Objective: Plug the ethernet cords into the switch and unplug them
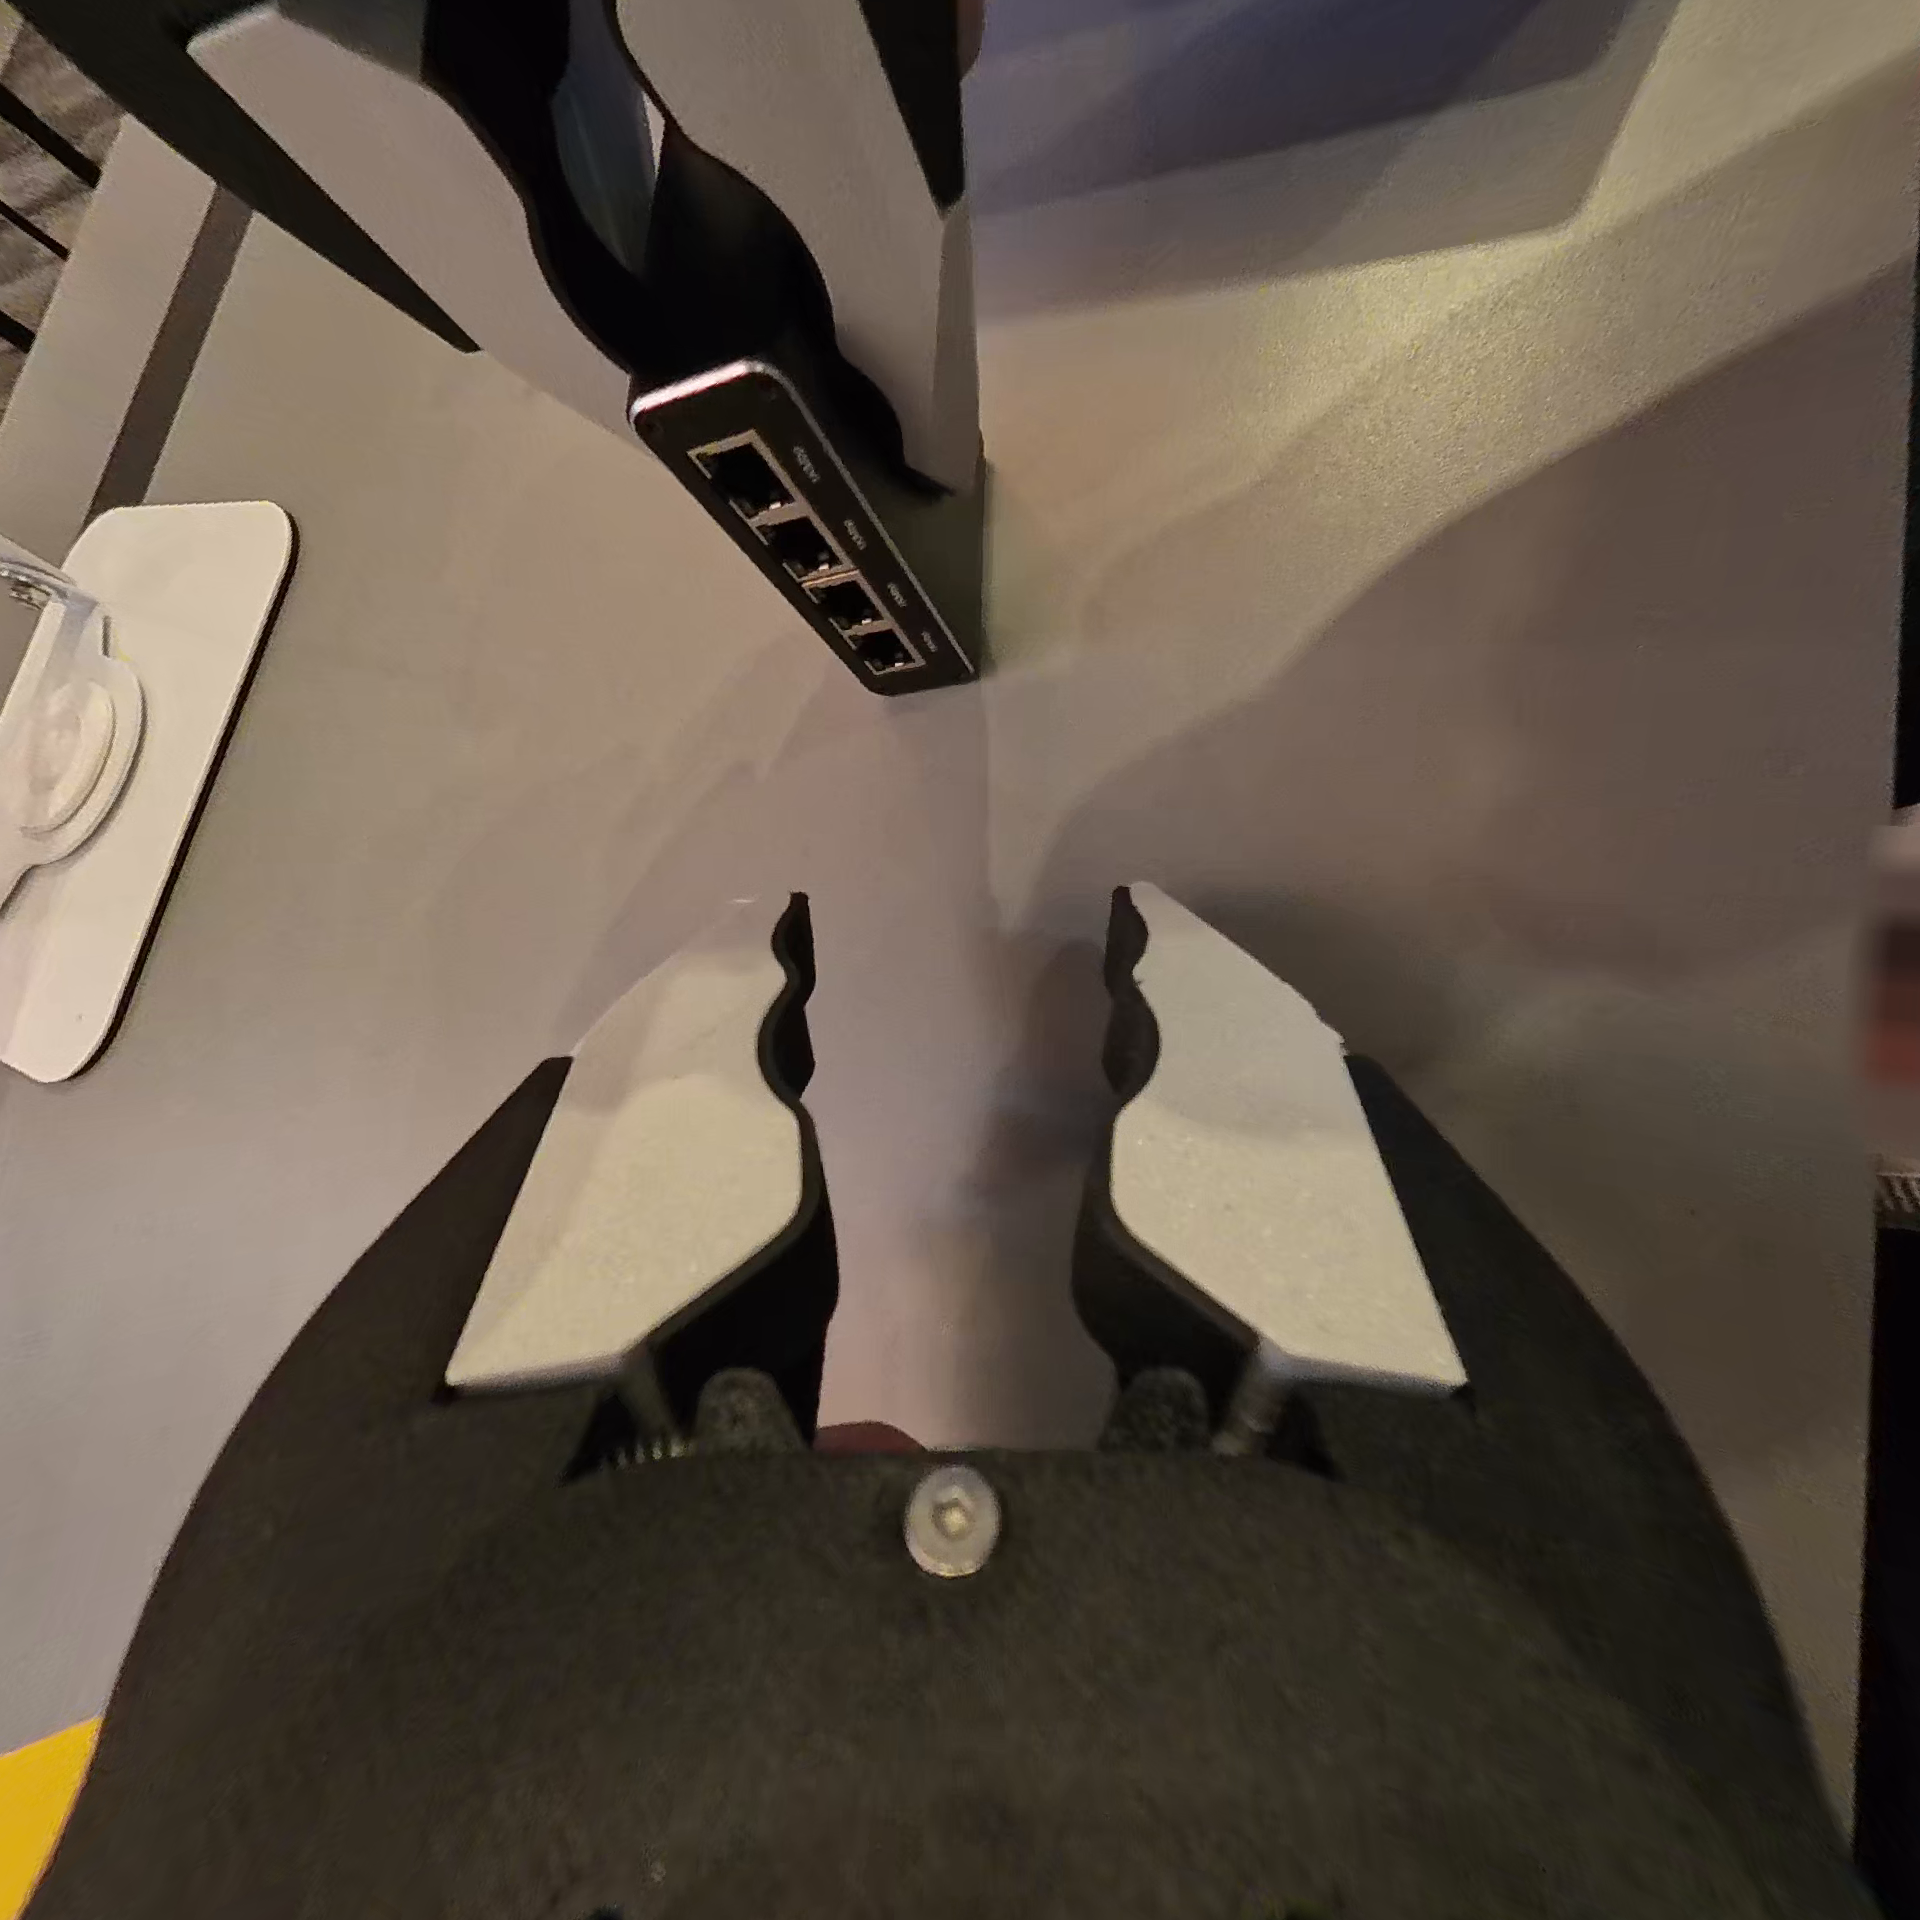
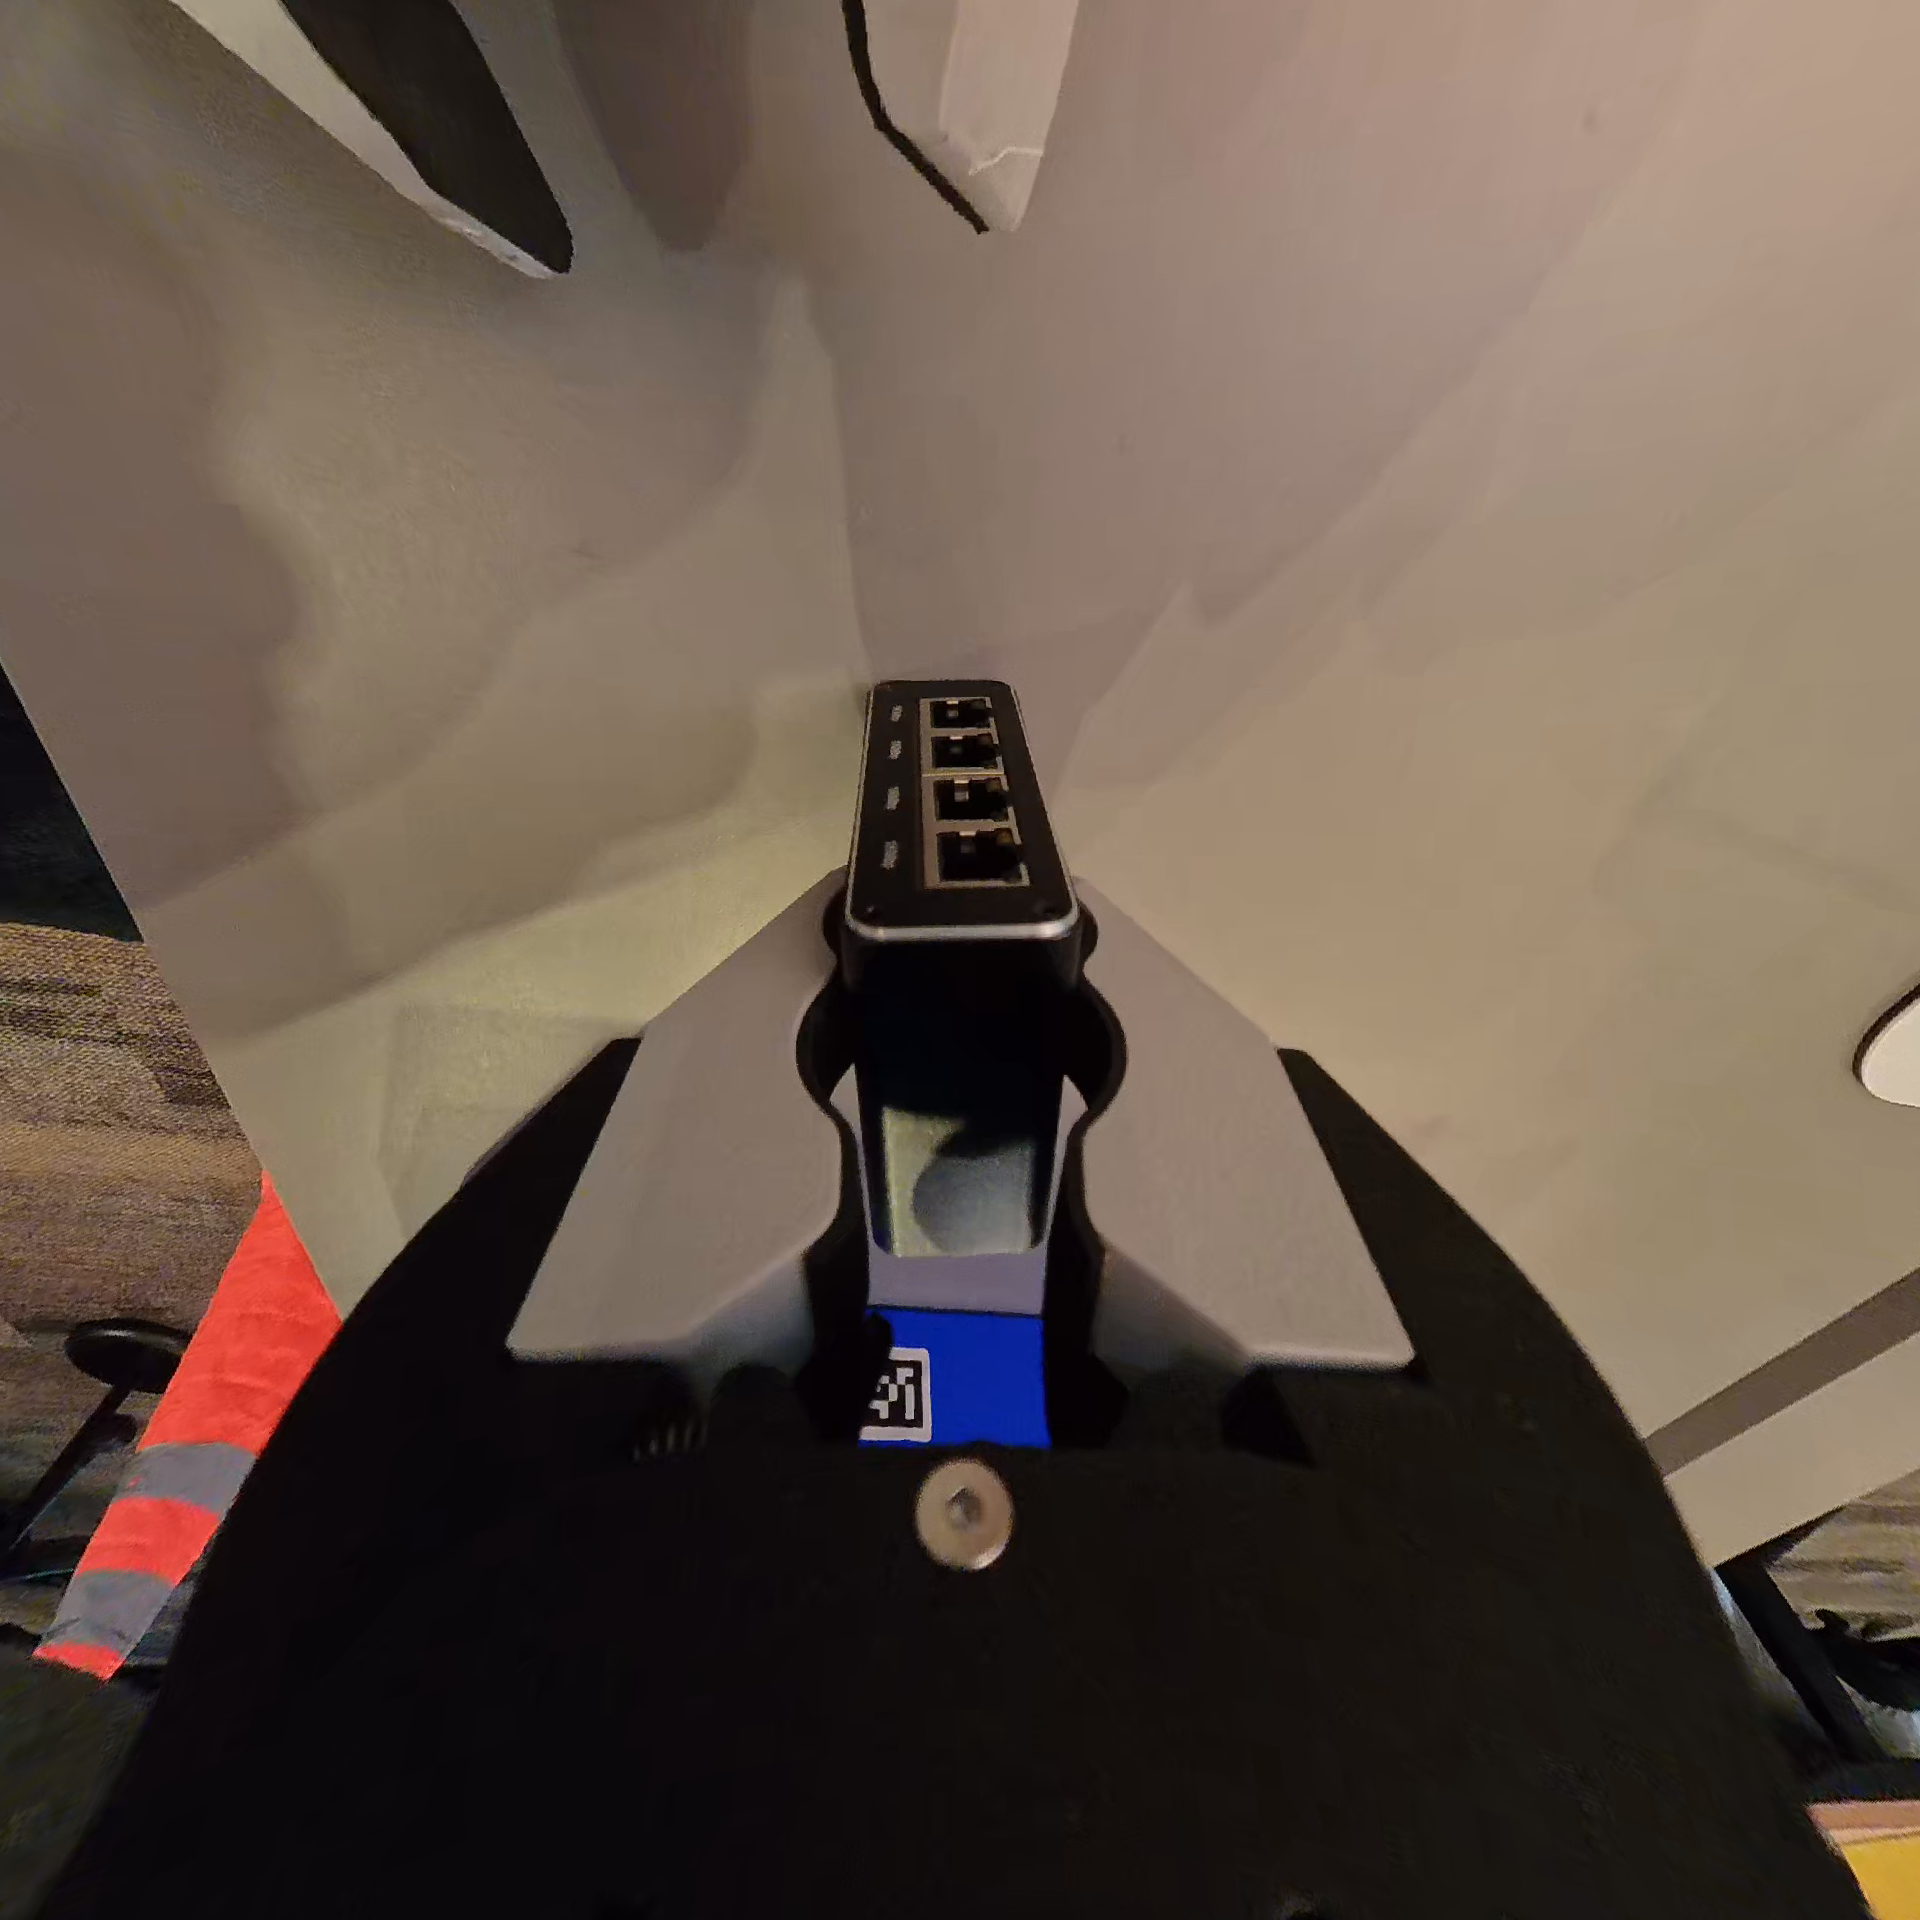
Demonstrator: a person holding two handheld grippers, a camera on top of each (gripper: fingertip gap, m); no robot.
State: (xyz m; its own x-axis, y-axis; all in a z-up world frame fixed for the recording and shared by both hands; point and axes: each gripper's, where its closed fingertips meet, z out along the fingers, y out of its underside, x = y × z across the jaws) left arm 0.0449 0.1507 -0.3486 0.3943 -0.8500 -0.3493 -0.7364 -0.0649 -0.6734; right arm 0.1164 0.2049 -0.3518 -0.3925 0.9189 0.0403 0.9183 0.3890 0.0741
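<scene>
We work over a pale grey table (image 1: 540,748), bare around the work; a white coaster-like pad (image 1: 177,727) with a clear plastic piece on it sits near its far left edge in the left wrist view.

Right gripper (image 2: 961,935) pinches the switch (image 2: 956,821) by its black body, both fingers against its sides, port face pointing away from the camera. In the left wrist view the same switch (image 1: 805,556) hangs at the tips of the right gripper (image 1: 831,416); its lower end looks at or just above the table — we cannot tell which.

Left gripper (image 1: 961,914) is spread and empty, tips aimed toward the switch but well apart from it.

Four ports (image 2: 977,790) in a row, all vacant. No ethernet cord shows in either view.

Our reading: plugging has not begun here, or all cords are already out; we cannot tell which. To do the next step well, we judge:
- keep the right grip steady, port face turned toward the left gripper;
- left must fetch a cord by its plug, clip side matched to the port notch;
- push straight in, no twisting.
</scene>
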